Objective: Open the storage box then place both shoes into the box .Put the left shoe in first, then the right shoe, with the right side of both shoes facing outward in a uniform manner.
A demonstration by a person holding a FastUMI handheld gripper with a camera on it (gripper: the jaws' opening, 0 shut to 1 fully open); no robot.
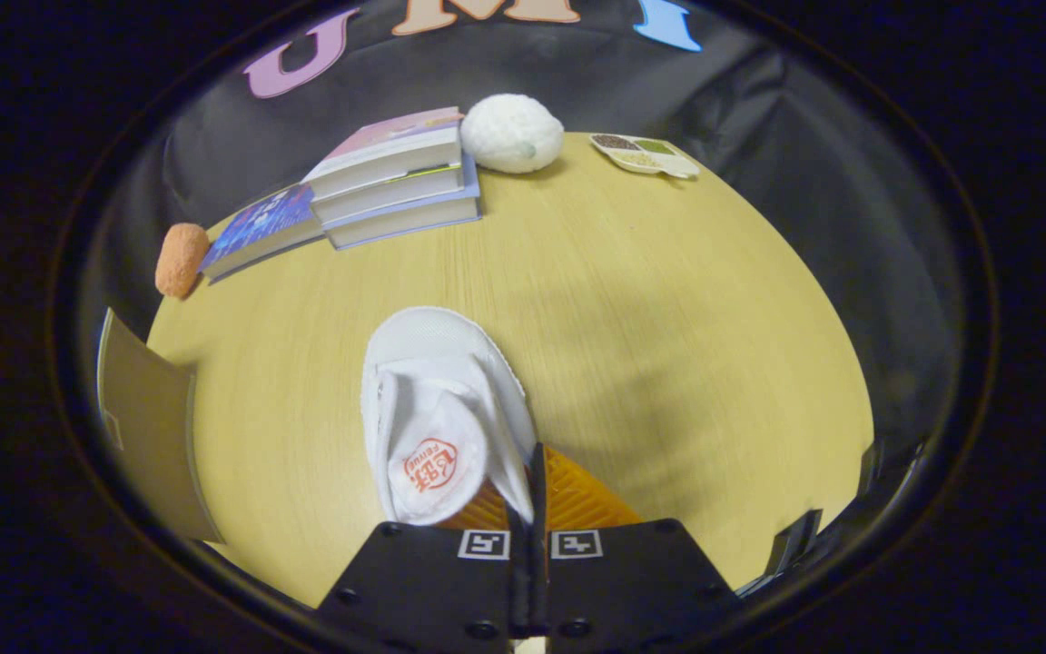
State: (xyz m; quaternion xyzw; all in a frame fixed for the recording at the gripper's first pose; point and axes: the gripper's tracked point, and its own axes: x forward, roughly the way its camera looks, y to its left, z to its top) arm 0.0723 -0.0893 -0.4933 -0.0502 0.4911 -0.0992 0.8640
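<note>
A white slipper (437, 409) with a red logo on its strap points away from me, over the light wooden table (668, 300). My gripper (534, 459) is shut on the slipper's right rim near the strap, its fingers almost touching each other. A shadow falls on the table to the slipper's right, so it seems lifted off the surface. Left of the fingers stands a brown cardboard panel (146, 427), part of the storage box; the rest of the box is hidden.
Beyond the slipper lies a stack of books (396, 177), with a white plush ball (511, 133) to its right and an orange fuzzy object (181, 259) to its left. A small divided dish (646, 154) sits at the table's far edge.
</note>
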